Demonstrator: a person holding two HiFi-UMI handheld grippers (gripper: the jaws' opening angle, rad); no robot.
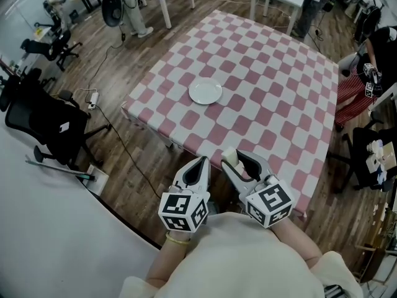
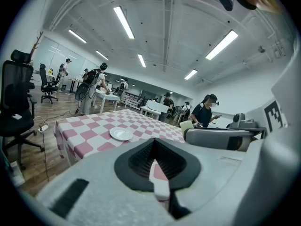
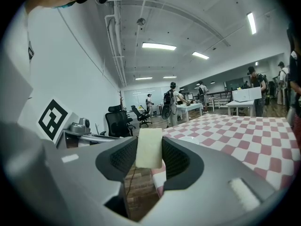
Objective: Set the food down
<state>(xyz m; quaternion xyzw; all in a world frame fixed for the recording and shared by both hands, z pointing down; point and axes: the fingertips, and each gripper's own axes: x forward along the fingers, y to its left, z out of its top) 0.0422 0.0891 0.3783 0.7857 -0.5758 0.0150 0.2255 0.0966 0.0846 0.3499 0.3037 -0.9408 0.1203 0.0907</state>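
Right gripper (image 3: 149, 160) is clamping a pale food block (image 3: 149, 145) square between its pads, sitting close to the person's body at the near table edge, probably a secure carry grip ahead of the drop. Left gripper (image 1: 198, 167) is sitting just beside it with jaws together and nothing in them, likely just kept clear. White plate (image 1: 205, 92) is lying mid-cloth on the checked table (image 1: 291, 123), well ahead of the block and slightly left, so the food is hanging in the air, not yet down.
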